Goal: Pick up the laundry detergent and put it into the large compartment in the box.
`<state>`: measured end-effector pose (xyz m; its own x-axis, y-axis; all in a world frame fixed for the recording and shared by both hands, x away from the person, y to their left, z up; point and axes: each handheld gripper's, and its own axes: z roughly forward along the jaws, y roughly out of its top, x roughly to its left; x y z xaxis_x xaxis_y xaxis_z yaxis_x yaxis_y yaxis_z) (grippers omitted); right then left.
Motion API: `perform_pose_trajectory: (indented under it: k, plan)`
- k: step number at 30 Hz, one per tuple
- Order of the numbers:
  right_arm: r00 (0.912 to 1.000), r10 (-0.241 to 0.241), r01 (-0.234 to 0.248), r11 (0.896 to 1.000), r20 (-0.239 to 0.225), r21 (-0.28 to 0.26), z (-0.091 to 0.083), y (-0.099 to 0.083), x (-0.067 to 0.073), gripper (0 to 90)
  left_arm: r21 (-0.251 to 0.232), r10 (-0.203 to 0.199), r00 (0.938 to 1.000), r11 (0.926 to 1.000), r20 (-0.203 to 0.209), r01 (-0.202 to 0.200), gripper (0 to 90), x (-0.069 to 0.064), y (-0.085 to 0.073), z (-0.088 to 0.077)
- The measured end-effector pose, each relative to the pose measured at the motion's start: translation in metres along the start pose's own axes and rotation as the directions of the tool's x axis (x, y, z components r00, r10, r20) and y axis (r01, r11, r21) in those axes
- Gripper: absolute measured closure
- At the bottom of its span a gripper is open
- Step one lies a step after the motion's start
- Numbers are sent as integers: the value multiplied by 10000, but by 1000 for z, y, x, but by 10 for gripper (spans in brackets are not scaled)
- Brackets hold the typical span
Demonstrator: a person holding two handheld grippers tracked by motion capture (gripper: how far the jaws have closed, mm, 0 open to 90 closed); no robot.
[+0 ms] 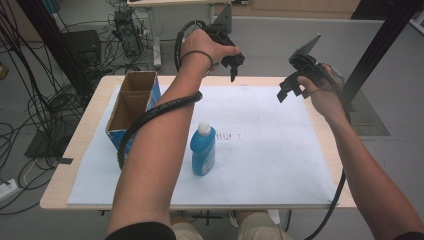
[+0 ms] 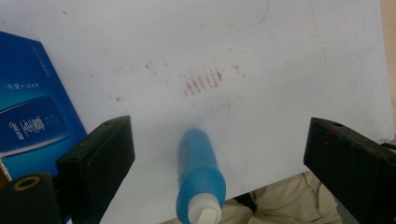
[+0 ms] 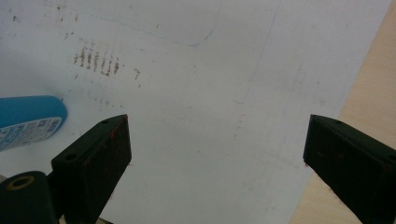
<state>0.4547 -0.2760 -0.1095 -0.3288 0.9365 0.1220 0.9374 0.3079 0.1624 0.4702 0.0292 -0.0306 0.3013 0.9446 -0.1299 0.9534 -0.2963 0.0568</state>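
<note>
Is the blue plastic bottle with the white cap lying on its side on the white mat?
No, the blue plastic bottle stands upright on the white mat, cap up.

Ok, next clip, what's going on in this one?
A person holds a tool in each hand above the far side of a table, and neither one grips anything. The left tool and the right tool both hang with their jaws wide apart. A blue bottle with a white cap stands upright on the white mat, untouched. To its left sits an open cardboard box with blue sides. Nothing has been picked up yet.
</note>
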Motion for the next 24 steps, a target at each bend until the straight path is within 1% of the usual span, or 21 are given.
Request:
perform_pose_trajectory:
  k: [5,10,11,14,19,20,24]
  plan:
    - [10000,-99,99,10000,-2,-16,-1,-2,2,74,27,50,10000,10000,-7,-50,94,-1,-2,0]
    - [10000,-57,57,9999,-23,-84,-5,-5,1,74,30,50,10000,10000,-16,-50,94,-3,-2,0]
    - [10000,-57,57,9999,-23,-84,-5,-5,1,74,99,94,10000,9999,-19,-94,94,-3,-2,0]
    - [10000,-87,87,9999,-6,-103,-7,-6,0,74,73,54,10000,10000,-6,-54,93,-4,-2,1]
    - [10000,-50,50,9999,4,-112,-8,-7,1,75,180,70,10000,9998,25,-70,93,-4,-3,2]
    - [9999,-134,135,9998,14,-122,-8,-7,1,74,183,73,10000,9998,33,-74,93,-4,-4,2]
    - [10000,-88,89,9999,19,-116,-8,-7,2,74,194,19,10000,9998,13,-19,92,-4,-8,1]
